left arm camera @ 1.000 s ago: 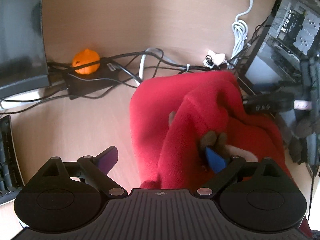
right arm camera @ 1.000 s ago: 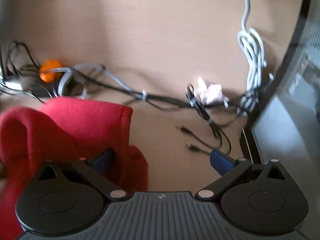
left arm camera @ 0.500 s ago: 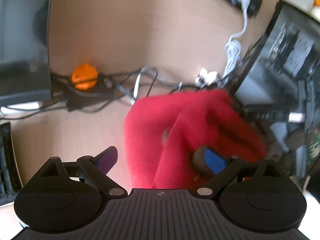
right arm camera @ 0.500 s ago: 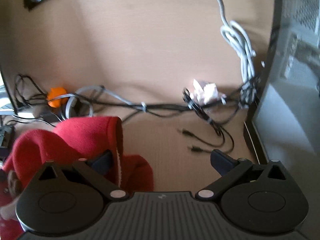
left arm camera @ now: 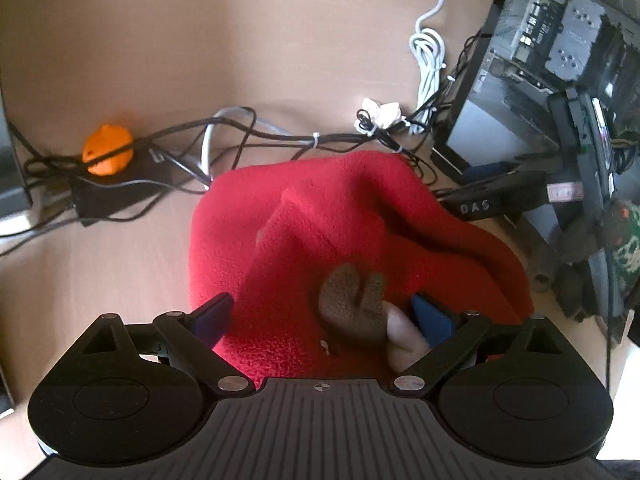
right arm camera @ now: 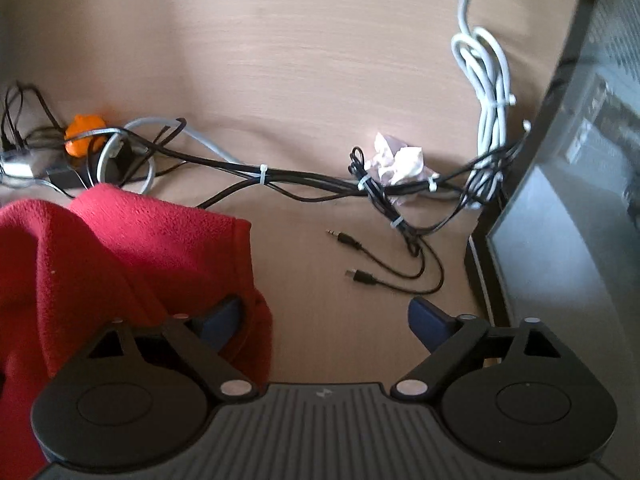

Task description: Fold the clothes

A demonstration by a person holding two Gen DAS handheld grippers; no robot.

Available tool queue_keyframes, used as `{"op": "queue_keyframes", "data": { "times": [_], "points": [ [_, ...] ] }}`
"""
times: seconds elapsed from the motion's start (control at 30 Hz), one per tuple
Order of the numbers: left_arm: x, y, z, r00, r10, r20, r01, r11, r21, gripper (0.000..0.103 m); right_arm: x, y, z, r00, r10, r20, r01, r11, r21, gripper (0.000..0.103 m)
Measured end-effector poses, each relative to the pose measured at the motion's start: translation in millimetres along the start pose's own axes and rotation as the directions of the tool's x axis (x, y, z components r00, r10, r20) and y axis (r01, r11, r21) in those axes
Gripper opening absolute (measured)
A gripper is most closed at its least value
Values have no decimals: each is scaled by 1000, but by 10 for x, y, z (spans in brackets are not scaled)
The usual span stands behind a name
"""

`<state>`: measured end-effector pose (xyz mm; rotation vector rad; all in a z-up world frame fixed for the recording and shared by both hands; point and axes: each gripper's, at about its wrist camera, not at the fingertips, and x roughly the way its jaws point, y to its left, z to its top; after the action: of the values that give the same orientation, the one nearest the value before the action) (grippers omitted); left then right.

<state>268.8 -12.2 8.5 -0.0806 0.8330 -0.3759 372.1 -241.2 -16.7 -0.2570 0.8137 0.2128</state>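
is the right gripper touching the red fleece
Touching: in the right wrist view the red fleece drapes over one finger of the open right gripper.

Black ribbed tongs [left arm camera: 322, 316], 2 round hubs, silver screws, blue pads [right arm camera: 428, 318].

I see my left gripper [left arm camera: 322, 314] with its jaws spread wide — one blue finger at 9 o'clock, the other at 3. My right gripper [right arm camera: 324, 318] is just as wide apart — both point toward 12 o'clock.
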Motion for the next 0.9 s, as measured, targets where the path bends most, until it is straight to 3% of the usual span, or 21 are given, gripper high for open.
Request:
{"op": "queue_keyframes", "data": {
  "times": [0.07,0.3,0.4,0.5,0.6,0.73,0.83,0.9],
  "points": [
    [46,-7,-6,1000,17,-11,-17,1000,1,99,82,43,-5,1000,-16,-2,16,999,-36,97],
    [14,-76,-23,998,69,2,-69,997,29,100,148,-67,-48,997,47,-54,-45,998,39,97],
    [6,-111,-31,996,90,10,-90,995,49,100,-81,-167,40,990,142,-4,-141,988,68,97],
    [4,-116,-31,996,93,11,-94,994,51,100,-236,-248,160,966,252,57,-258,958,128,97],
    [5,-115,-29,995,94,10,-95,994,49,100,-186,-190,246,978,190,81,-201,968,151,97],
    [5,-111,-29,996,93,8,-93,994,51,101,210,7,217,999,38,14,-39,993,113,97],
    [14,-97,-32,996,85,8,-86,995,45,101,527,160,87,997,-4,-78,10,996,85,95],
    [19,-85,-37,997,78,9,-78,996,40,101,547,162,65,997,-12,-77,19,996,88,95]
  ]
}}
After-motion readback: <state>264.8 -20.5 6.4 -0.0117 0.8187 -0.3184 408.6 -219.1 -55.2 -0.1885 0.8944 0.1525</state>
